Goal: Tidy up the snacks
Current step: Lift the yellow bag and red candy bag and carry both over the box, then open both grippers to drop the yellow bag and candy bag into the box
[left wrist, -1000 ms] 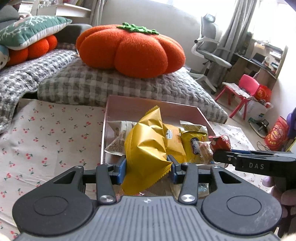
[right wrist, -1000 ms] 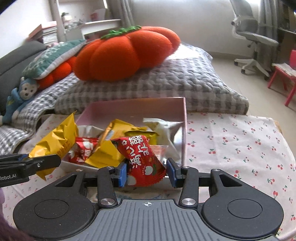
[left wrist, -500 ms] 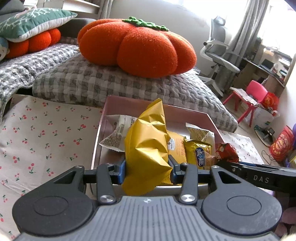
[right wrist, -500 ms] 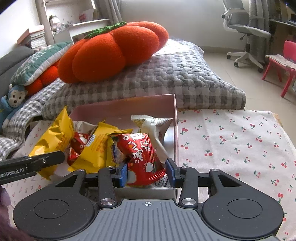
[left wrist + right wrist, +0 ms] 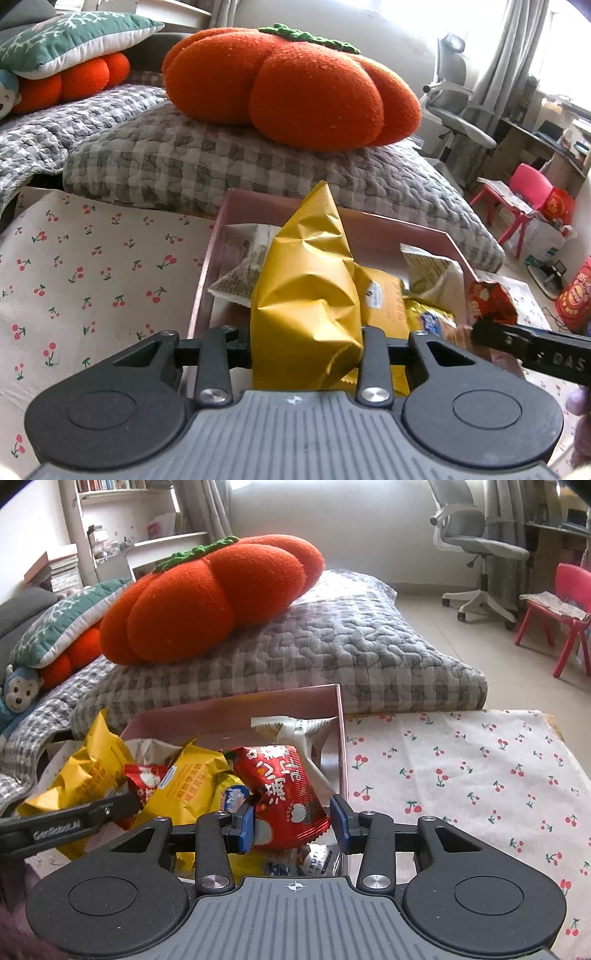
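both packets are now carried further in over the pink box (image 5: 424, 236) than a second ago, and lower over the pile of snacks. the left gripper (image 5: 306, 347) is clamped on the yellow packet (image 5: 306, 291), its jaws closing tighter and the foil crumpled between them. the right gripper (image 5: 291, 821) is shut on the red packet (image 5: 288, 794), held just inside the box's right wall. release into the box is judged the next step. the box is seen on a cherry-print cloth (image 5: 461, 775); behind it a grey quilt (image 5: 221, 162) carries a pumpkin cushion (image 5: 295, 85). an office chair (image 5: 480, 550) and a red chair (image 5: 561, 602) are noted beyond.
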